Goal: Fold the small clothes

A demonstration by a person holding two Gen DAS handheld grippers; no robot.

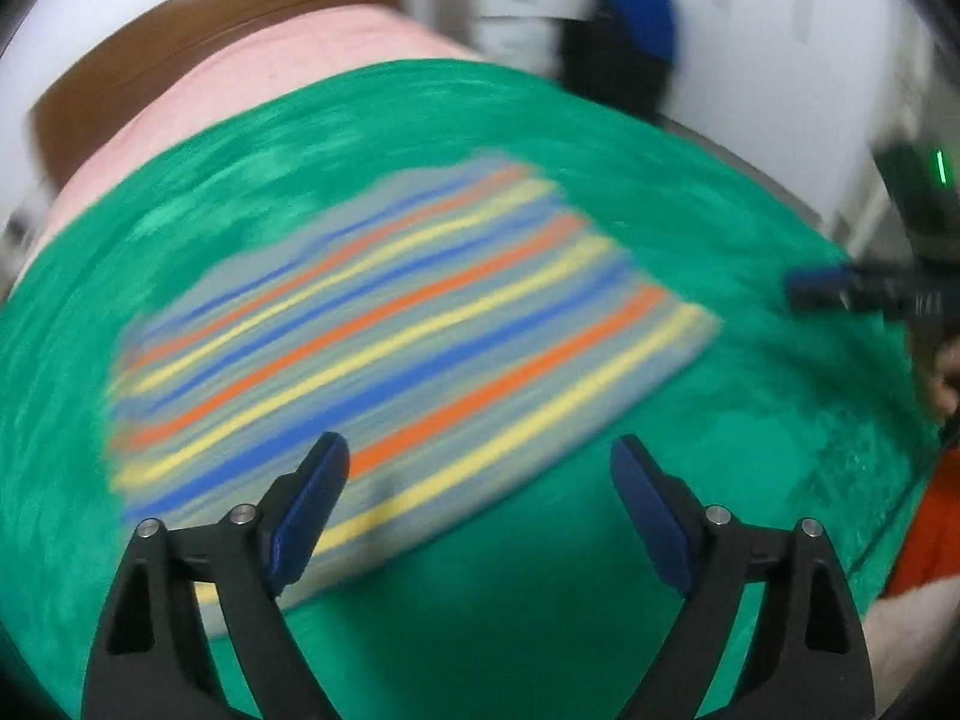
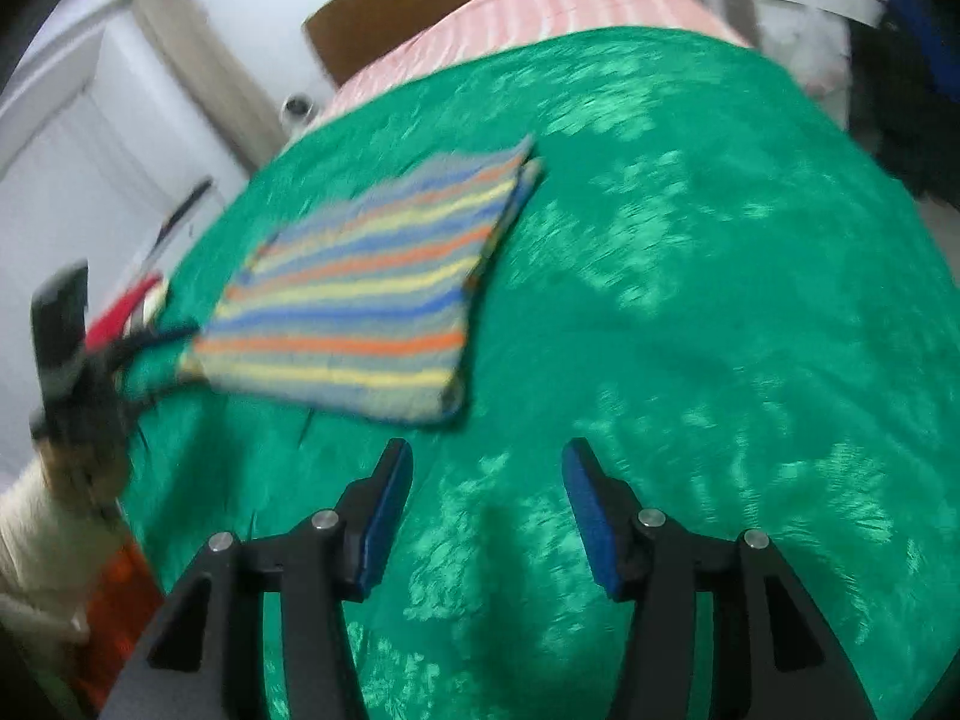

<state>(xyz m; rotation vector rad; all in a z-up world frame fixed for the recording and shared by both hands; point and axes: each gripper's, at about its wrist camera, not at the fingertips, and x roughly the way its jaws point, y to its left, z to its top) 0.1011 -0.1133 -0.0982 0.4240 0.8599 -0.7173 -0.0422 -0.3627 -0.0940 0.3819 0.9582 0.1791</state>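
Both grippers pointed steeply down over the bed's shiny green patterned cover point(image 2: 690, 312). The left gripper point(image 1: 480, 468) hung with fingers wide apart and empty, above the near edge of the folded cloth with orange, yellow and blue stripes point(image 1: 396, 330). The right gripper point(image 2: 487, 471), fingers partly apart and empty, hovered beside the cloth's right edge. A pink striped blanket point(image 2: 540, 6) lay beyond.

A green bedspread point(image 2: 690, 300) carries 1 folded striped garment point(image 2: 354, 306).
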